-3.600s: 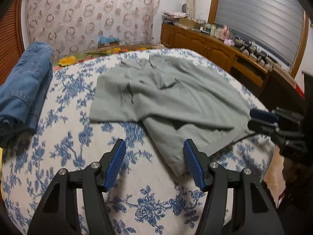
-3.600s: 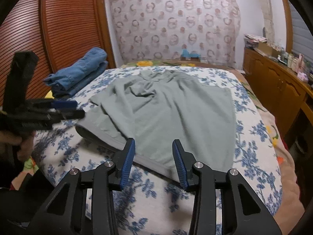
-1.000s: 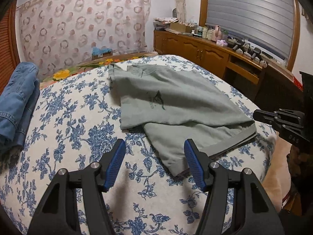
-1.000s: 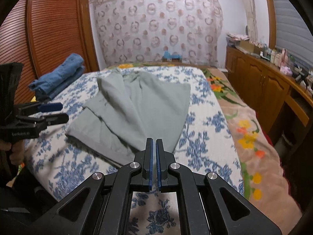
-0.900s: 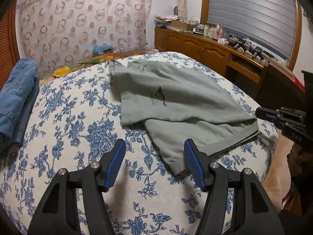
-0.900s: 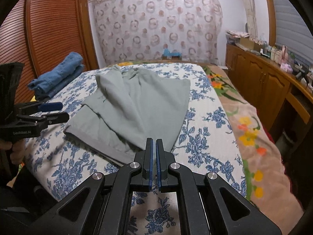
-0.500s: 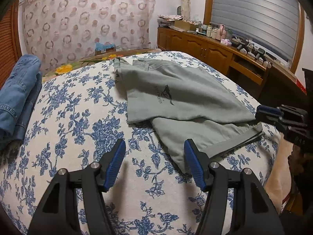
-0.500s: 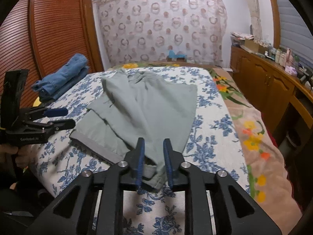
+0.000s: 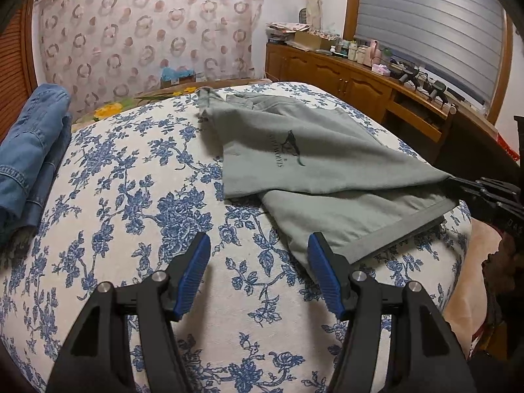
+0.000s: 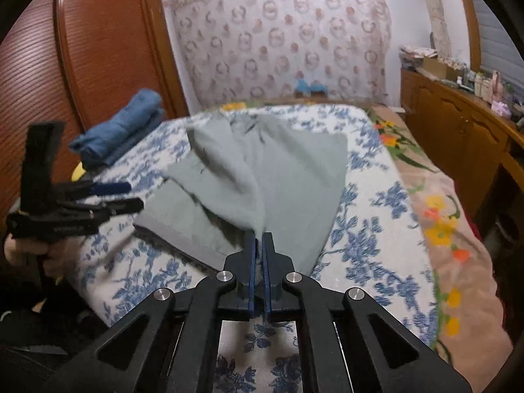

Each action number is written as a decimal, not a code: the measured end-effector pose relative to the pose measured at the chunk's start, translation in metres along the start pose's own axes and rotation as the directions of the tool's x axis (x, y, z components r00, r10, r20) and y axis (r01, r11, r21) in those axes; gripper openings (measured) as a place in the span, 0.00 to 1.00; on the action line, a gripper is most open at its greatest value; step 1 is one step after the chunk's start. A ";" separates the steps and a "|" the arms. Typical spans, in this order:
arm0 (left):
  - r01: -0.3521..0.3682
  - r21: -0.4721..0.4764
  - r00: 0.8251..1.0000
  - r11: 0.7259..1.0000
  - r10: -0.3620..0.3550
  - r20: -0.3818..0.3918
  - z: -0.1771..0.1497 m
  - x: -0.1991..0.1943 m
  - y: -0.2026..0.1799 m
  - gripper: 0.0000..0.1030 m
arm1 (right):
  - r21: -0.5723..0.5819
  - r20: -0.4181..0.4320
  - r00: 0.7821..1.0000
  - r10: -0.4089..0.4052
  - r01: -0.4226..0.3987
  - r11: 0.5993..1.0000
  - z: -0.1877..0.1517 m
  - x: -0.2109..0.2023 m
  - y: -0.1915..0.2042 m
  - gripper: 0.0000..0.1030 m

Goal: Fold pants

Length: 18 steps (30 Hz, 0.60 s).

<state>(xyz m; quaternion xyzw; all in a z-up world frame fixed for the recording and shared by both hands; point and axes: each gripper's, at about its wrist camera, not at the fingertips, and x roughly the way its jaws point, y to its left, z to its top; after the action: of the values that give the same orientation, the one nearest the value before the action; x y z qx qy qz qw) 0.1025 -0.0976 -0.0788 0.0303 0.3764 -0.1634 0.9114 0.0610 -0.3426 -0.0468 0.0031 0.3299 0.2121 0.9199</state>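
Observation:
The grey-green pants (image 9: 314, 160) lie on the blue-flowered bedspread (image 9: 137, 203), one layer folded over another, with a small dark logo on top. My right gripper (image 10: 258, 245) is shut on the near corner of the top layer of the pants (image 10: 262, 177) and lifts it off the layer below. It also shows in the left wrist view (image 9: 458, 185) at the right, pinching that corner. My left gripper (image 9: 258, 255) is open and empty, just above the bedspread, its right fingertip beside the hem of the lower layer. It shows in the right wrist view (image 10: 127, 196) at the left.
Folded blue jeans (image 9: 29, 144) lie at the bed's left edge, also in the right wrist view (image 10: 121, 127). A wooden cabinet (image 9: 353, 85) with clutter runs along the right. A wooden wardrobe (image 10: 85, 59) stands left. An orange-flowered blanket (image 10: 448, 229) covers the bed's right side.
My right gripper opened half a second ago, has shut again on the corner of the top layer, and now lifts it. The left gripper stays open and has barely moved.

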 end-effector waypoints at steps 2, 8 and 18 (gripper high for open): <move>0.001 0.003 1.000 1.000 -0.001 -0.001 0.001 0.001 -0.001 0.60 | 0.009 -0.002 1.000 -0.020 0.020 1.000 -0.002 -0.004 -0.004 0.01; -0.007 0.016 1.000 1.000 0.007 -0.016 0.001 0.005 -0.005 0.60 | 0.017 -0.073 0.994 -0.076 0.077 0.997 -0.010 0.014 -0.011 0.01; -0.024 0.017 0.998 1.000 0.025 -0.058 -0.002 0.012 -0.005 0.60 | 0.030 -0.038 0.993 -0.113 0.114 0.993 -0.006 0.000 -0.018 0.24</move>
<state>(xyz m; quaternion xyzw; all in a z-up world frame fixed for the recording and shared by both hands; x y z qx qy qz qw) 0.1078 -0.1053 -0.0879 0.0472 0.4012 -0.1544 0.9016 0.0642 -0.3598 -0.0540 -0.0046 0.3497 0.1543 0.9241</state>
